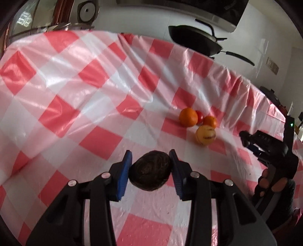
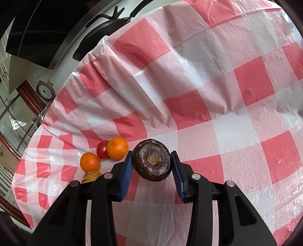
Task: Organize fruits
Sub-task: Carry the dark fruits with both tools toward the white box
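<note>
In the left wrist view my left gripper [image 1: 150,157] is shut on a dark brown round fruit [image 1: 149,172], held a little above the red-and-white checked tablecloth [image 1: 79,79]. Ahead and to the right lie two oranges [image 1: 188,117] [image 1: 210,122], a red tomato [image 1: 199,116] and a yellow streaked fruit [image 1: 205,135] in a tight cluster. At the right edge, a hand holds my right gripper [image 1: 246,141]. In the right wrist view that gripper [image 2: 151,157] is shut on a second dark brown fruit [image 2: 152,162] with a tan centre, right of the oranges [image 2: 117,148] [image 2: 90,162], tomato [image 2: 102,152] and half-hidden yellow fruit [image 2: 90,176].
Black pans [image 1: 195,39] stand beyond the table's far edge, under a range hood [image 1: 217,11]. The tablecloth [image 2: 208,94] hangs over the table's edge just past the fruit cluster. Wide stretches of cloth lie bare to the left in the left wrist view.
</note>
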A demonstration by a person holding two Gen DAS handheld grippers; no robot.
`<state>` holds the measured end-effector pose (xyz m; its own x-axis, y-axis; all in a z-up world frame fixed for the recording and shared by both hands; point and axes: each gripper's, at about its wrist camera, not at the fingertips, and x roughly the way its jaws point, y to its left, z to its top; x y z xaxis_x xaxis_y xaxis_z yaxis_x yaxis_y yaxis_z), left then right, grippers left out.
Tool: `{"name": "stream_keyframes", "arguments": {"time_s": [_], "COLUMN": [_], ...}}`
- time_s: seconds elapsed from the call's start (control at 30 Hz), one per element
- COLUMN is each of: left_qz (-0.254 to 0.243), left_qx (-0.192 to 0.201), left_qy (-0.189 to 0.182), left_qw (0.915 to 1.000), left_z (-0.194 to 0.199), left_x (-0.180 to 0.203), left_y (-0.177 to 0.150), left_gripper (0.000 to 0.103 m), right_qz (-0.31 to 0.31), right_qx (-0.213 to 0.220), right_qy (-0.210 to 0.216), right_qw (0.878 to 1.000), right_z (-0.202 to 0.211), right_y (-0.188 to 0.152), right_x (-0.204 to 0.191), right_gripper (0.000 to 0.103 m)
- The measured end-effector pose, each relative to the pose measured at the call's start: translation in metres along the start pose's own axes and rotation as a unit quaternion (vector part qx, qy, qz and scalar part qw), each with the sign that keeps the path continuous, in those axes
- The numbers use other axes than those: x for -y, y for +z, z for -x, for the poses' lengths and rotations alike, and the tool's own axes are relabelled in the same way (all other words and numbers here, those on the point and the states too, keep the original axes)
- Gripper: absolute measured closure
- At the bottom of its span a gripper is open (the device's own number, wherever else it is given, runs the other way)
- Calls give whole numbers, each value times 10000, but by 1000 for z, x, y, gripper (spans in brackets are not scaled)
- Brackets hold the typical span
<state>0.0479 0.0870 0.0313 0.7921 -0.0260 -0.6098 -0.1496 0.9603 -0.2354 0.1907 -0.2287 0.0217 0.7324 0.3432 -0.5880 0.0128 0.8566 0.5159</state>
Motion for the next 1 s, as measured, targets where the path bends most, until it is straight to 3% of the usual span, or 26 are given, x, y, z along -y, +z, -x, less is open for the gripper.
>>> {"name": "stream_keyframes", "arguments": {"time_s": [0.17, 0.5, 0.67, 0.73, 0.8, 1.0], "left_qz": [160, 131, 240, 371, 429, 680], "left_qx": [-160, -505, -301, -196, -75, 114], "left_qy": [-340, -354, -244, -292, -266, -248], "left_qw": [9992, 9980, 9990, 9987, 9987, 9973], "left_z": [-1, -12, 1, 18, 38, 95], "left_x": [2, 4, -5, -13, -21, -53], "left_y": [4, -5, -3, -8, -16, -54], "left_gripper": [62, 62, 62, 62, 62, 62], "right_qz": [-5, -133, -507, -781, -872, -561], "right_qx": [-3, 66, -16, -96, -101, -236], "right_qy": [-5, -38, 99, 21, 307, 751], "right_qw": [10000, 9999, 9987, 9969, 9957, 9953], "right_z": [0, 1, 10, 25, 50, 107], "right_y": [0, 2, -3, -17, -39, -94], "right_x": [0, 5, 13, 20, 17, -19], "right_gripper": [63, 63, 63, 63, 63, 63]}}
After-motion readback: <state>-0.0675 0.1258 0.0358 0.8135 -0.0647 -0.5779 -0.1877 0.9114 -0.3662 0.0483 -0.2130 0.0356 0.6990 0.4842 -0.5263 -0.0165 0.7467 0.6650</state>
